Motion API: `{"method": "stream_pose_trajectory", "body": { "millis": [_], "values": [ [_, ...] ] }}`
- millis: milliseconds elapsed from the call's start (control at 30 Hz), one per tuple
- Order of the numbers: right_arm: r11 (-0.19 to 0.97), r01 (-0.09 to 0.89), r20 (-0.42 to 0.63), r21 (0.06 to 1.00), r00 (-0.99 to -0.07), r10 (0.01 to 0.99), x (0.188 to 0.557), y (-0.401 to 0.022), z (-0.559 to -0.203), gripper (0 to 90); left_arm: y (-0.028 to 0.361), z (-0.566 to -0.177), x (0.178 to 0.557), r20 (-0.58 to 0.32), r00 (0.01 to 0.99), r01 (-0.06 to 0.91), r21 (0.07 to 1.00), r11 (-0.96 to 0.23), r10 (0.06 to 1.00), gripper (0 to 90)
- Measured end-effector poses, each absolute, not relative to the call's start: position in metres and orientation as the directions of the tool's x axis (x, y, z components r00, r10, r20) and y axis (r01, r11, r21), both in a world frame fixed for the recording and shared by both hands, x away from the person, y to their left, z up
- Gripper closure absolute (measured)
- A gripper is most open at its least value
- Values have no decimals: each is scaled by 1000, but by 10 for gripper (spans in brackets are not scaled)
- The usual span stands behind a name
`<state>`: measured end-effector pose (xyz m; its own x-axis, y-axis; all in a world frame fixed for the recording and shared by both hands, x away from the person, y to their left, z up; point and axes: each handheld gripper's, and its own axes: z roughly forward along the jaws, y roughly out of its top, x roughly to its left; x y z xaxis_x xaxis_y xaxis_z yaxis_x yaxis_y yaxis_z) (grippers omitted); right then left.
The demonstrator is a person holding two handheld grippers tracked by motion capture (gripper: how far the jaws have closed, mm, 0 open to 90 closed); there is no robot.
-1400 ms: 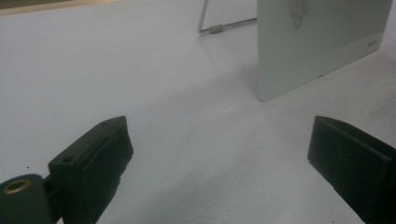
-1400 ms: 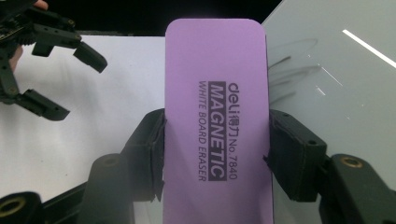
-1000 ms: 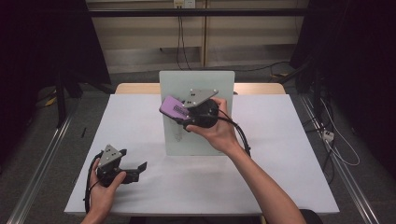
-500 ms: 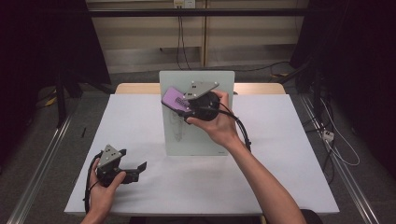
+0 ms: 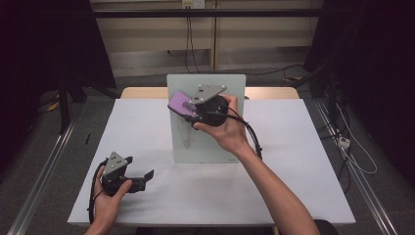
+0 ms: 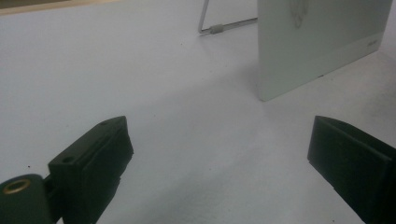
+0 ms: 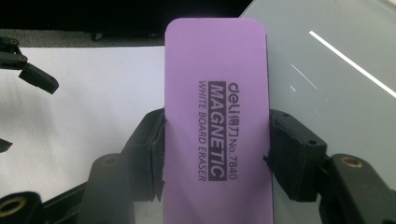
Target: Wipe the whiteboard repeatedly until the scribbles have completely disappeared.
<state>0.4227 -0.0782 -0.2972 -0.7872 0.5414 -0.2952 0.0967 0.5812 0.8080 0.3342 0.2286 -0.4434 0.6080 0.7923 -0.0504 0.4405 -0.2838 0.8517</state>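
The right gripper pinches a flat purple rectangular whiteboard eraser between its fingers, held against the upper left of a small upright white board. The left gripper rests on the white worktop, fingers spread and empty.

Left gripper: black body, grey three-cornered plate on top with small screws, black cable trailing beside the wrist. Right gripper: same black build, same grey plate, thick black cable looping along the forearm. Jaws matte black, blocky, with flat pads and a round hole near each tip; brass-coloured rings at the pivots. Forearms bare, no sleeves seen.
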Motion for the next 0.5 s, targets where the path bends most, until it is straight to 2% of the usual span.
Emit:
{"method": "stream_pose_trajectory", "body": {
  "millis": [500],
  "values": [
    [601,103,-289,793,-804,519,416,-69,-319,418,229,-443,334,-50,608,440,851,-285,792,58]
  ]
}}
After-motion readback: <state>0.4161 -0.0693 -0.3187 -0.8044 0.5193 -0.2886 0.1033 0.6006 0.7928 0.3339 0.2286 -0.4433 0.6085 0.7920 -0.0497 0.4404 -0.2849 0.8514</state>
